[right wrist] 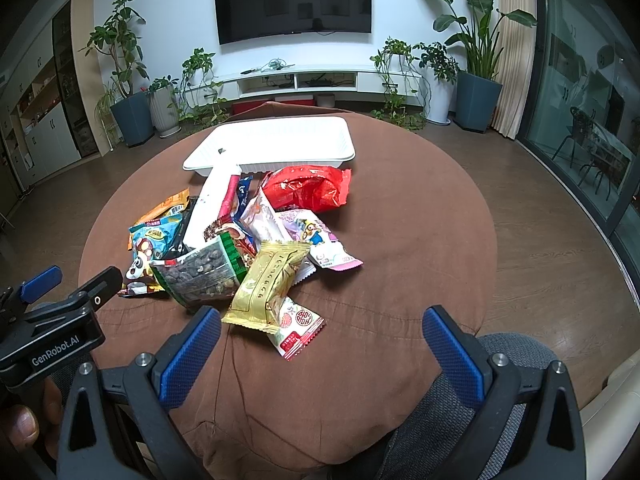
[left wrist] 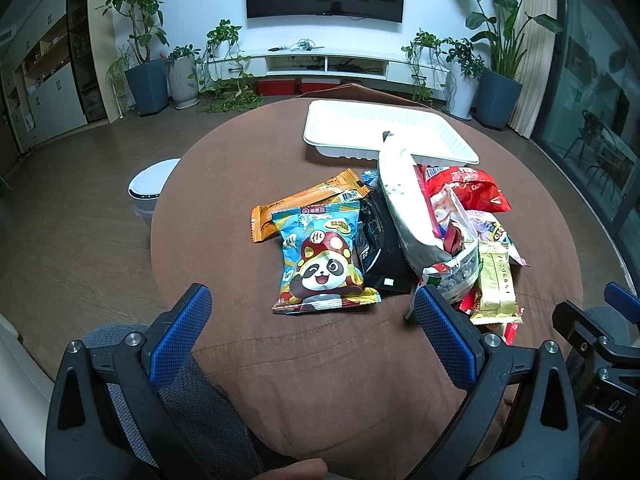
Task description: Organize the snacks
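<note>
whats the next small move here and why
Probably ease the right gripper forward onto the gold packet: both grippers are open and hold nothing, that packet lies nearest on top of the pile, and the white tray beyond holds no snacks.

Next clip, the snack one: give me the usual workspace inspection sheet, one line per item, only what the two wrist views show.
Surface: round table under a brown cloth, wrinkled at the near edge.
Job's things: white tray at the far side, nothing seen inside; snack pile in front of it, including panda packet, red bag, gold packet, white pouch leaning on the tray's rim.
Clutter: nothing seen on the table beyond the snacks.
Grippers: left claw and right claw both open, empty, hovering at the near edge.
Cables: loose cords on the TV shelf; none on the table.
Surroundings: wall TV, potted plants, cabinets on the left, glass doors on the right.
</note>
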